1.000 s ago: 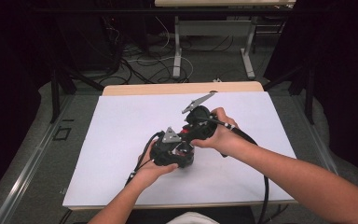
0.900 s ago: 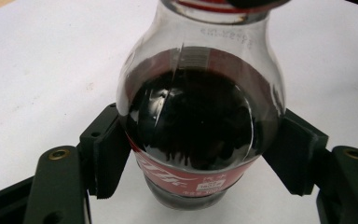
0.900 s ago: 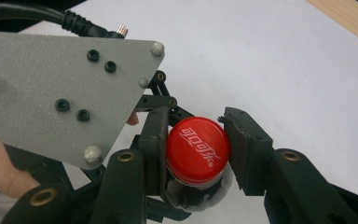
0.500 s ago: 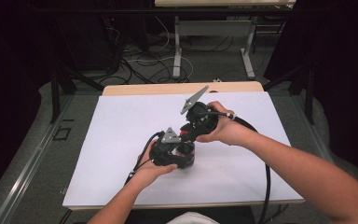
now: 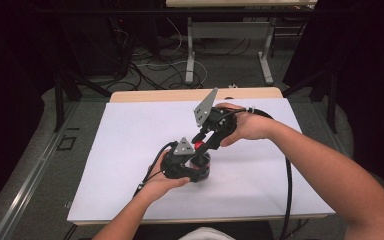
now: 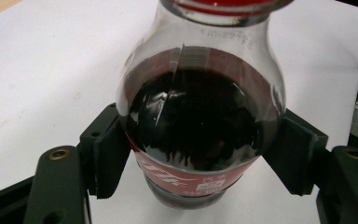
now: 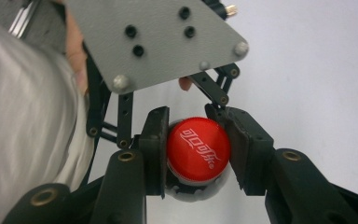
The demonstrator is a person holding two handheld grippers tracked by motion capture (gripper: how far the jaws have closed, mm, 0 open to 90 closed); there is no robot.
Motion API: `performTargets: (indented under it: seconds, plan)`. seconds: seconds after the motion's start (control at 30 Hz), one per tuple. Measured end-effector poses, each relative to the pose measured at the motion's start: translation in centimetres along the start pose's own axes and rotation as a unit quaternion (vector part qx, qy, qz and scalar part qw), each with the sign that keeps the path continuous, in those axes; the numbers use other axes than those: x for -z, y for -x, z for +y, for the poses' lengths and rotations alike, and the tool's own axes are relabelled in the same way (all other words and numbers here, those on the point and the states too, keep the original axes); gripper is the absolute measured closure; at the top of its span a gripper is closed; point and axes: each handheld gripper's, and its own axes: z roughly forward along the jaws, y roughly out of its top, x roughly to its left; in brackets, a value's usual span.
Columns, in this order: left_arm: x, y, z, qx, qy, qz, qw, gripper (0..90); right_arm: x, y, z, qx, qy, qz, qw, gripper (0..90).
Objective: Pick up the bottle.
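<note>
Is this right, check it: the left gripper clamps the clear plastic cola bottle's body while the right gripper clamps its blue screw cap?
Wrong in one respect: the round screw cap is red, as the right gripper view shows. The left gripper does clamp the clear plastic cola bottle, and the right gripper clamps that cap.

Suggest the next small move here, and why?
Probably twist the right tool to loosen the red cap: its jaws already clamp the cap from both sides, while the left tool grips the cola bottle around its body, bracing it on the white table.
</note>
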Motion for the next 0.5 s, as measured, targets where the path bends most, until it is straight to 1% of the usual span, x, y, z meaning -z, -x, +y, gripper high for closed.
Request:
performTargets:
  seconds: [0.07,0.1,0.13,0.17,0.23,0.27,0.3,0.33,0.37,0.4,0.43,0.47,0.5]
  plan:
    - [0.0,0.0,0.0,-0.001,-0.001,-0.002,1.0000,30.0,0.0,0.2,-0.1,0.015,0.002,0.013,0.9998,60.6]
    - [0.0,0.0,0.0,-0.001,0.000,-0.002,1.0000,30.0,0.1,0.2,-0.1,0.019,0.002,0.015,0.9997,60.5]
    - [0.1,-0.1,0.1,-0.001,-0.008,-0.009,0.9999,30.0,0.1,0.3,-0.2,0.024,0.004,0.017,0.9996,60.2]
    - [0.0,0.0,0.0,0.004,0.001,-0.002,1.0000,30.0,0.1,0.3,-0.3,0.014,0.007,0.015,0.9998,58.9]
    - [0.1,-0.1,0.0,0.005,0.000,-0.001,1.0000,29.9,0.2,0.4,-0.4,-0.006,0.006,0.003,1.0000,53.0]
    - [0.1,-0.2,0.0,0.007,0.003,0.002,1.0000,29.9,0.5,0.3,-0.3,-0.041,0.012,-0.018,0.9989,48.9]
    - [0.2,-0.4,0.1,0.002,0.006,0.006,1.0000,29.9,0.5,0.3,-0.3,-0.041,0.012,-0.018,0.9989,48.9]
    - [0.2,-0.4,0.1,0.005,0.008,0.009,0.9999,29.9,0.6,0.2,-0.2,-0.057,0.019,-0.025,0.9979,48.7]
    - [0.3,-0.5,0.1,0.008,0.010,0.010,0.9999,29.9,0.8,0.0,-0.1,-0.071,0.023,-0.041,0.9964,47.8]
    - [0.3,-0.5,0.1,0.011,0.010,0.012,0.9998,29.9,1.0,-0.3,0.0,-0.075,0.024,-0.054,0.9954,47.2]
    - [0.4,-0.6,0.1,0.012,0.011,0.013,0.9998,29.9,1.1,-0.7,0.2,-0.090,0.028,-0.076,0.9926,45.3]
    - [0.4,-0.7,0.1,0.014,0.010,0.015,0.9997,29.9,1.1,-0.7,0.2,-0.090,0.028,-0.076,0.9926,45.3]
    - [0.4,-0.7,0.0,0.019,0.013,0.016,0.9996,29.9,1.1,-1.0,0.3,-0.096,0.024,-0.088,0.9912,44.9]
